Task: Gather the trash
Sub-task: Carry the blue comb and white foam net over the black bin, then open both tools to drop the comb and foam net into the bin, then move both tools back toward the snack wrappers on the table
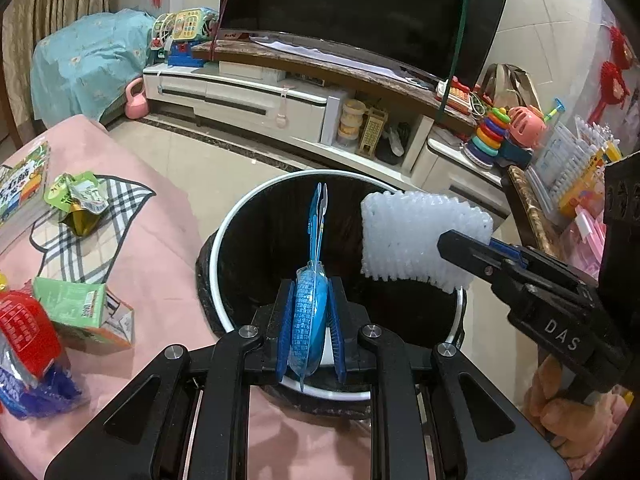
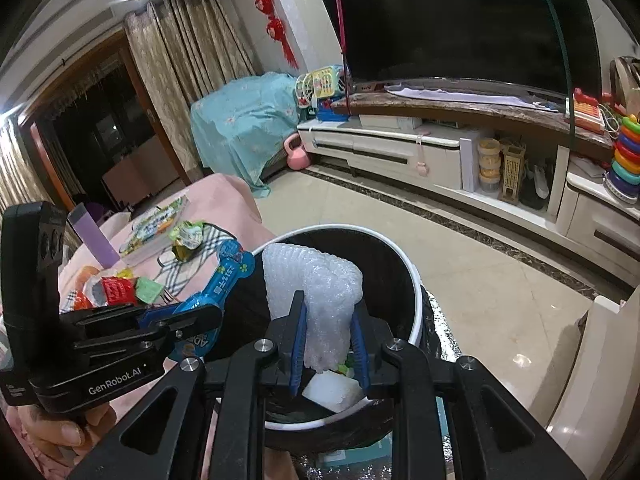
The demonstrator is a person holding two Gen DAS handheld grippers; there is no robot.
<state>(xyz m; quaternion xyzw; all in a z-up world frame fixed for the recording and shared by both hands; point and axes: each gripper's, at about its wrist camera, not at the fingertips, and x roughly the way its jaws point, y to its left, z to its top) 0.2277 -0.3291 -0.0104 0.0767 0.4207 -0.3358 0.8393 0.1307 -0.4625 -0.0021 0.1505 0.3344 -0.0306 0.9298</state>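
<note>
The left gripper (image 1: 310, 320) has its jaws clamped on a blue plastic wrapper (image 1: 310, 280), which stands edge-on between the pads; its long axis runs straight ahead of the jaws and upward, the narrow bone-shaped end pointing away from the fingers over the mouth of the trash bin (image 1: 216, 256). From the right wrist view the same wrapper (image 2: 224, 280) shows its flat printed face, slanting up and away from the left gripper (image 2: 188, 320). The right gripper (image 2: 328, 340) has its jaws pressed on a white foam net sleeve (image 2: 312, 280), which rises upright ahead of the pads, its long axis vertical and its rounded top above the bin (image 2: 416, 304). In the left wrist view that sleeve (image 1: 420, 236) hangs as a broad sheet to the right of the left jaws, pinched at its lower right corner by the right gripper (image 1: 460, 248), directly above the bin opening. Inside the bin, just beyond the right jaws, white scraps (image 2: 332, 390) lie at the bottom. Left of the left jaws, on the pink tablecloth (image 1: 160, 264), lie a green carton (image 1: 76, 304), a crumpled green pouch (image 1: 78, 204) and a red-and-blue packet (image 1: 28, 344).
</note>
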